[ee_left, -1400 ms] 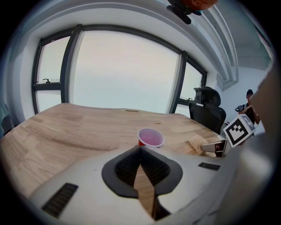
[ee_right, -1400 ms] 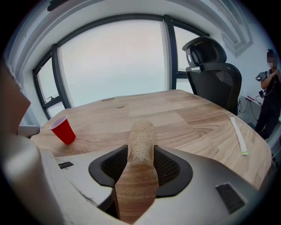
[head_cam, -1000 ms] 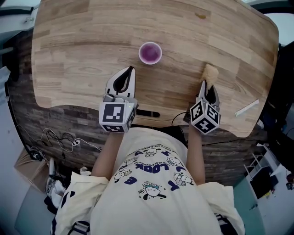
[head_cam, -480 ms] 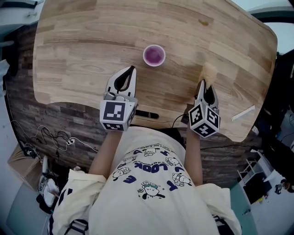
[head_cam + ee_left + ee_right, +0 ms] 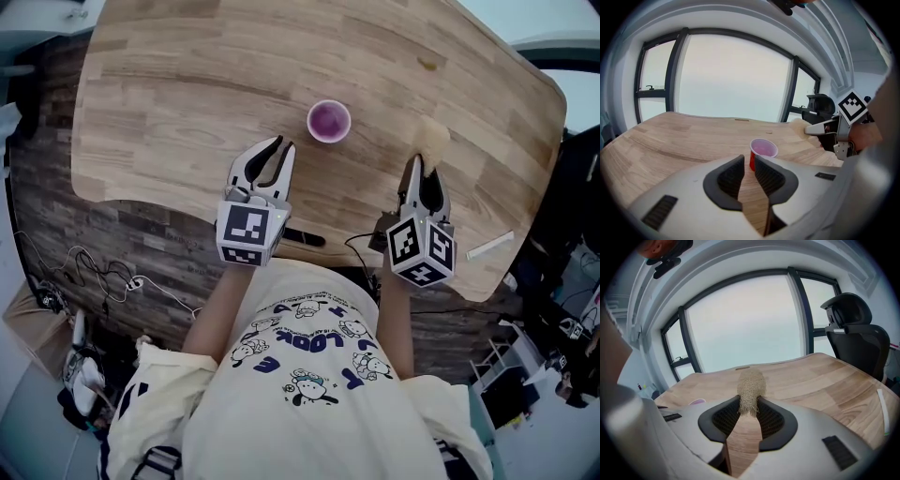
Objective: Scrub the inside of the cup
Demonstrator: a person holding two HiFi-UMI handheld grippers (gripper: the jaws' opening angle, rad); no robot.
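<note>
The table [image 5: 169, 112] is wide and mostly bare, and the cup [image 5: 329, 121] stands upright on it, near the middle, with its mouth up and nothing in it that I can make out. No gripper touches the cup, so I judge that the scrubbing has not begun: this is the approach step.

The left gripper [image 5: 284, 143] is just beside the cup, on the near-left of it, and points at it. Its jaws are opening and nothing is between them. In the left gripper view the cup [image 5: 763, 152] shows right ahead, past the tips of the left gripper [image 5: 749, 161]. The right gripper [image 5: 424, 167] is to the near-right of the cup, well apart from it, and is clamped on the base of a scrubber [image 5: 433, 139]. In the right gripper view the scrubber [image 5: 750, 390] stands up from between the pads of the right gripper [image 5: 749, 404].

The next move, I think, calls for wider left jaws that go around the cup wall and hold it steady. Then the scrubber must come over the mouth and go down inside. The cup looks light and could tip if it is pushed before it is held.

Nothing stands between either gripper and the cup. A white strip [image 5: 489, 246] lies far to the near-right of the cup, at the table edge, and a small brown mark [image 5: 430, 64] is on the far-right of it.
</note>
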